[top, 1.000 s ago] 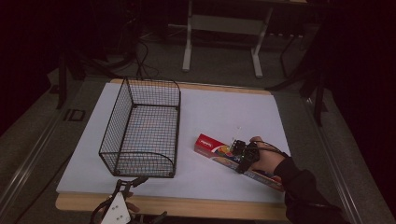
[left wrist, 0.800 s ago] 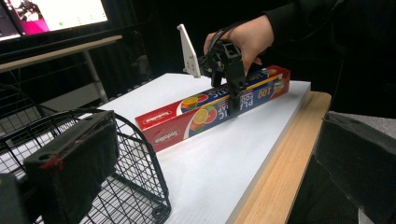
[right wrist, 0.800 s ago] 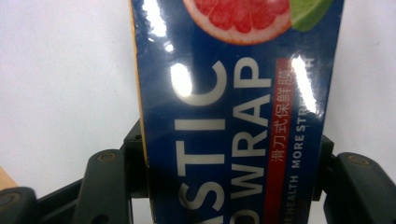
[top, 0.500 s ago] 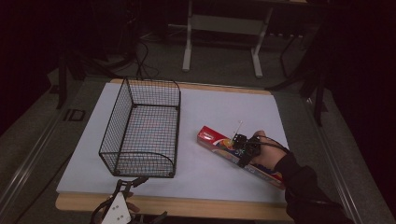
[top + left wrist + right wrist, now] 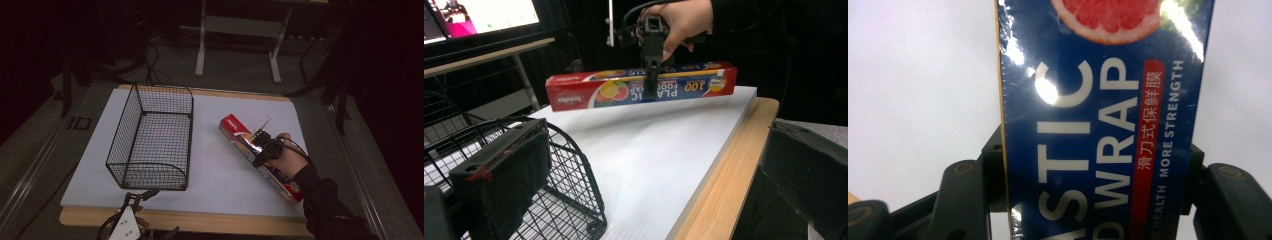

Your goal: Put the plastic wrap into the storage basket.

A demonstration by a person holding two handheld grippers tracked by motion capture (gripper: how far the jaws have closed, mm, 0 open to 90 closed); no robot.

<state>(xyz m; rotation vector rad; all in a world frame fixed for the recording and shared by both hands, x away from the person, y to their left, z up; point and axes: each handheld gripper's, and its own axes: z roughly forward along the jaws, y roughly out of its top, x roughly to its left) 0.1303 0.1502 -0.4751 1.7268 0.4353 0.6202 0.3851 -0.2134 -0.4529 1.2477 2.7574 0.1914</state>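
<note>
A long red and blue plastic wrap box (image 5: 234, 130) hangs level above the white table top (image 5: 220, 185), right of centre. My right gripper (image 5: 261, 147) is shut on its middle, with a hand around the gripper. From the left gripper view the box (image 5: 624, 92) floats clear of the table with the right gripper (image 5: 651, 75) clamped across it. In the right gripper view the box (image 5: 1098, 125) sits between both jaws of my right gripper (image 5: 1093, 155). My left gripper (image 5: 137, 197) is open at the table's front edge, and its view shows the left gripper (image 5: 654, 170) with jaws wide apart and nothing between them.
A black wire basket (image 5: 162, 88) stands on the left half of the table, its near corner (image 5: 574, 165) just ahead of my left gripper. The wooden table edge (image 5: 719, 190) runs along the front. A metal frame (image 5: 237, 25) stands on the floor behind.
My right gripper has lifted the box off the table and carried it a little farther away, its red end swinging back. The left gripper has stayed put.
</note>
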